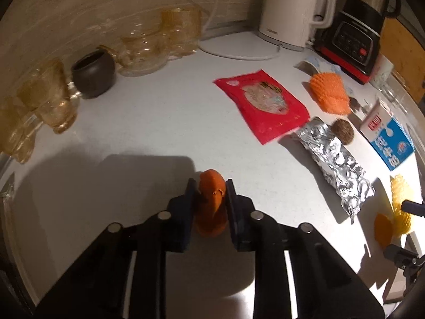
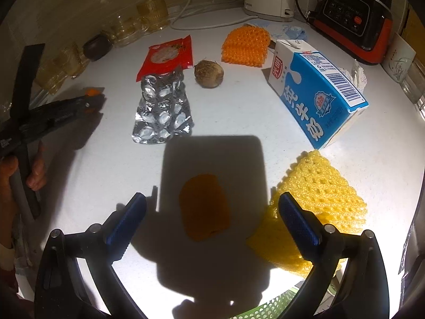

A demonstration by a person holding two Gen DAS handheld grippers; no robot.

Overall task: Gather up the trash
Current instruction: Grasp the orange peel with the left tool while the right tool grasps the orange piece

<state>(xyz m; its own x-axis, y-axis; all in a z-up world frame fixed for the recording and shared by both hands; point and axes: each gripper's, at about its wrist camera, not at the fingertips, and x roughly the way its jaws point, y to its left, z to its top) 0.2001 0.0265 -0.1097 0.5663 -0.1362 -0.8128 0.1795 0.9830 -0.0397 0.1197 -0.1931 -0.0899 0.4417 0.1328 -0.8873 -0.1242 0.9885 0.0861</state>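
Clamped tight on an orange peel piece (image 1: 212, 202): left gripper (image 1: 211, 186). Spread wide around another peel (image 2: 204, 207): right gripper (image 2: 212, 207).

Warm, dim indoor light with hard, bright patches on the white table (image 2: 239, 122). Large square-edged shadow just in front of the foil blister pack (image 2: 163, 106), reaching down to the bottom edge. Glare on the foil. Strong fisheye curving and dark corners; slight softness toward the rim.
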